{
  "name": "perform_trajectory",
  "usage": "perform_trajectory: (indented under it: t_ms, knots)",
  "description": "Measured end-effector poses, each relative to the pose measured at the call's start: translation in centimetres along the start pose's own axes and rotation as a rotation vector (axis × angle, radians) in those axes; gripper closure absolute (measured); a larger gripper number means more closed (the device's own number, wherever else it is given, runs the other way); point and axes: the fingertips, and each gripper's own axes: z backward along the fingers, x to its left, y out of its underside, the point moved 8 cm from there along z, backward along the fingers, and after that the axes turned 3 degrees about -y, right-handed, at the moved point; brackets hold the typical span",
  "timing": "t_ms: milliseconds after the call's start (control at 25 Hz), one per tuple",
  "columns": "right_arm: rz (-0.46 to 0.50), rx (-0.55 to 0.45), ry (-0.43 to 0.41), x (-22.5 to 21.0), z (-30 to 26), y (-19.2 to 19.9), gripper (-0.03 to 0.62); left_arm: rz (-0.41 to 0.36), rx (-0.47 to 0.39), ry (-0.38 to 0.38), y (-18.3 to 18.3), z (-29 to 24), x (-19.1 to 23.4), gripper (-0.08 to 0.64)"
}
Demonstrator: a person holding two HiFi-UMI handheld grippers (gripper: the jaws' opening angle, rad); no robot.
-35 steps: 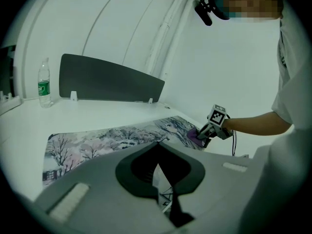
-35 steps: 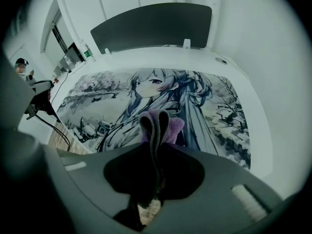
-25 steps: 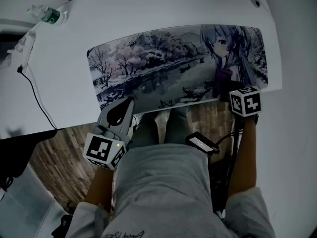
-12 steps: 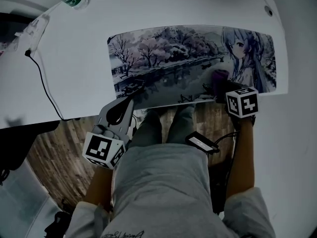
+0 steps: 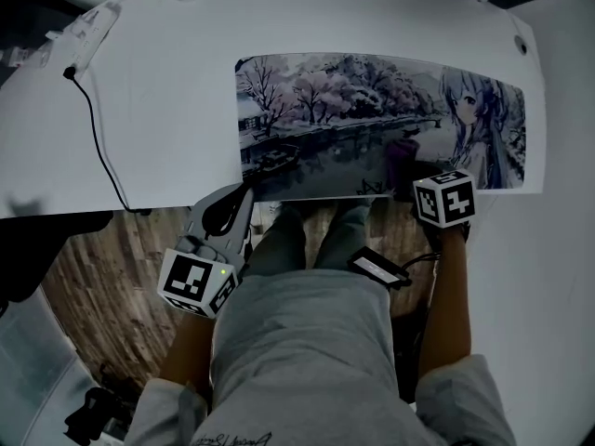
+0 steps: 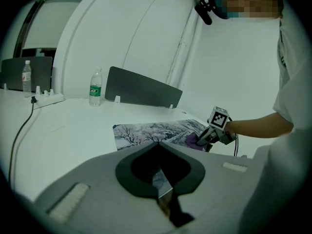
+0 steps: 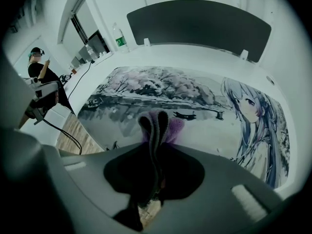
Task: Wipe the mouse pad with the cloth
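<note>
The right gripper (image 7: 155, 130) has its 2 jaws clamped on a folded purple cloth (image 7: 174, 126), whose bunched end sticks out just past the tips and rests on the printed mouse pad (image 7: 161, 87) near its front edge. Ahead of this claw spreads the pad's snowy tree-and-river scene, with the printed anime girl off to its right. Beyond the pad stand a dark divider panel (image 7: 195, 23) and a water bottle (image 7: 118, 38). The left gripper (image 5: 232, 203) hangs at the front edge of the white desk (image 5: 167, 82), just off the pad's near left corner, its 2 jaws closed together with nothing between them. A black cable (image 5: 98, 147) runs across the desk to its left.
</note>
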Motion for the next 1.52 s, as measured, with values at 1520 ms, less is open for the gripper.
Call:
perform_trajectory:
  t_ms: [1520]
  knots:
    - [0.320,0.031,-0.304,19.7,-7.6,-7.7,0.513,0.129,-0.068,-0.210,4.4,9.5,5.7,0.543]
